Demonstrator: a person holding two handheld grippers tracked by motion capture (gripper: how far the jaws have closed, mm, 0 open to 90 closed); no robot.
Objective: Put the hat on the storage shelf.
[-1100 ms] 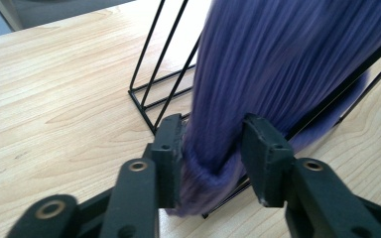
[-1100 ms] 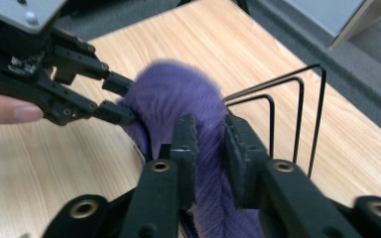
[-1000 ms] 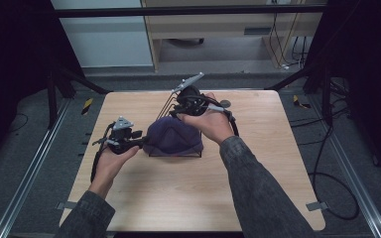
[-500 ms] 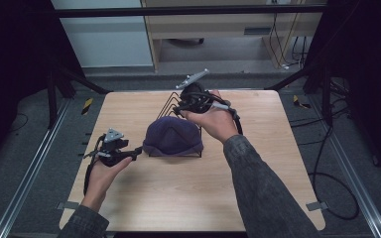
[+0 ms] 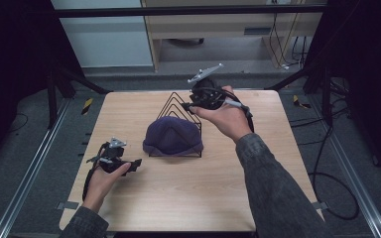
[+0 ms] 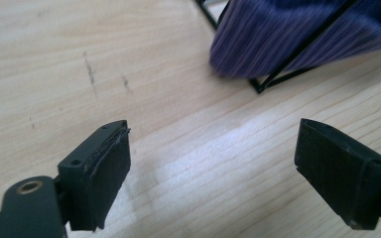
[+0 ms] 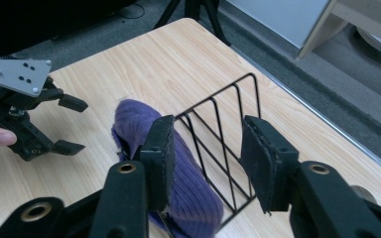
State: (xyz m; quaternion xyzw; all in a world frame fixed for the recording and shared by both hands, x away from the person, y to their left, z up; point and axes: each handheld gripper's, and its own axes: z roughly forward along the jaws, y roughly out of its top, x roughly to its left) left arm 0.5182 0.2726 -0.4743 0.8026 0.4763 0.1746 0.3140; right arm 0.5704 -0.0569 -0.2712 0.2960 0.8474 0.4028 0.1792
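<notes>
Both claws have backed off the purple hat [image 5: 172, 137], jaws just opening, nothing between them.
Hat drapes the black wire rack [image 5: 179, 108] mid-table; left claw [image 5: 135, 164] near-left, right claw [image 5: 187, 103] far behind; no readable markings.

A dark purple ribbed hat [image 5: 172, 136] lies over a black wire rack [image 5: 179, 106] on a pale wood-grain desk [image 5: 188, 193] with black-jawed grippers.

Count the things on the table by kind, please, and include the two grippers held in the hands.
Purple knit hat: 1
Black wire rack: 1
Grippers, left gripper and right gripper: 2
Total: 4
</notes>
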